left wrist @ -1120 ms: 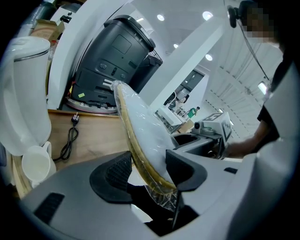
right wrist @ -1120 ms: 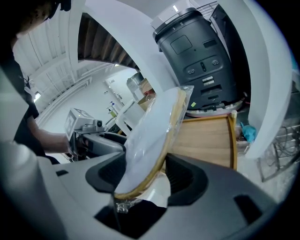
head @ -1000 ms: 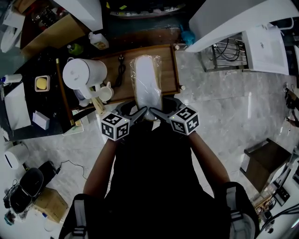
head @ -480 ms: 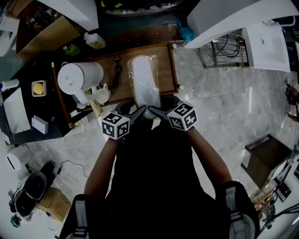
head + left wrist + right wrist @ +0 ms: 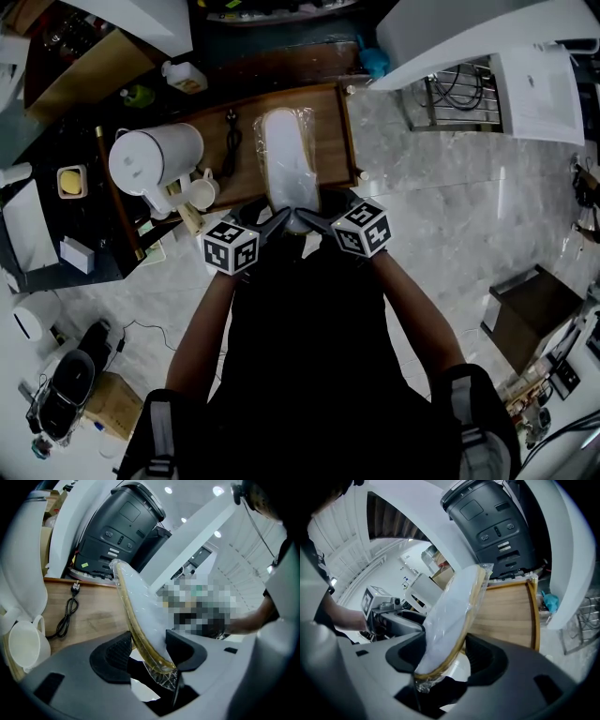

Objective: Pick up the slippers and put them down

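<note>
A pair of white slippers (image 5: 289, 169) with a yellowish sole edge, wrapped in clear plastic, hangs lengthwise over the wooden tray (image 5: 336, 141). Both grippers hold its near end. My left gripper (image 5: 277, 223) grips that end from the left, and my right gripper (image 5: 314, 221) grips it from the right. In the left gripper view the slippers (image 5: 136, 602) run up and away between the jaws of the left gripper (image 5: 149, 651). In the right gripper view the slippers (image 5: 454, 606) stand tilted in the right gripper (image 5: 447, 657). The far tip is off the wood.
A white kettle (image 5: 155, 159), a white cup (image 5: 200, 192) and a black cable (image 5: 232, 141) sit left of the slippers. A black machine (image 5: 122, 522) stands behind the tray. A wire rack (image 5: 459, 98) is at the right, over marble floor (image 5: 450, 216).
Both grippers have sunk a little with the slippers, bringing them lower over the wooden tray. The grip looks the same.
</note>
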The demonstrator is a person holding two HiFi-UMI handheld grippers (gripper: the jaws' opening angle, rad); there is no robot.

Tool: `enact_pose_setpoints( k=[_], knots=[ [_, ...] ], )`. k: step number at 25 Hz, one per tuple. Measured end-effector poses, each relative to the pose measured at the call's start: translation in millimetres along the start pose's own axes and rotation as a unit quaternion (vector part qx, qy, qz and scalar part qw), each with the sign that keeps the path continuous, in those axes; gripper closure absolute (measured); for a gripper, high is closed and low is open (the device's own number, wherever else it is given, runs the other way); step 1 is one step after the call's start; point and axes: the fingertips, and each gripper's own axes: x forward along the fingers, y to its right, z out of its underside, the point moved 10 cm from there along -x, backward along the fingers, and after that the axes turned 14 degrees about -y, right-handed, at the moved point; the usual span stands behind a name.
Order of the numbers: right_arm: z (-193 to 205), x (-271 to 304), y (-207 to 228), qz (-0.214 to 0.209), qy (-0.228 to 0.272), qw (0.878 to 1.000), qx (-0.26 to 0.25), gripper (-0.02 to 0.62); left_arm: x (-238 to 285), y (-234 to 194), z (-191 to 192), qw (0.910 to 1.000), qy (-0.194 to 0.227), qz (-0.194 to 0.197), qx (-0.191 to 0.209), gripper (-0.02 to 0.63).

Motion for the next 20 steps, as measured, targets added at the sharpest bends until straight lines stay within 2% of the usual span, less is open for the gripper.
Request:
enact_pose_setpoints(
  k=[20],
  knots=[
    [8, 23, 29, 0.004, -0.038, 0.999, 0.009, 0.325, 33, -18, 1, 0.9991, -0.04, -0.007, -0.013, 0.373]
  ],
)
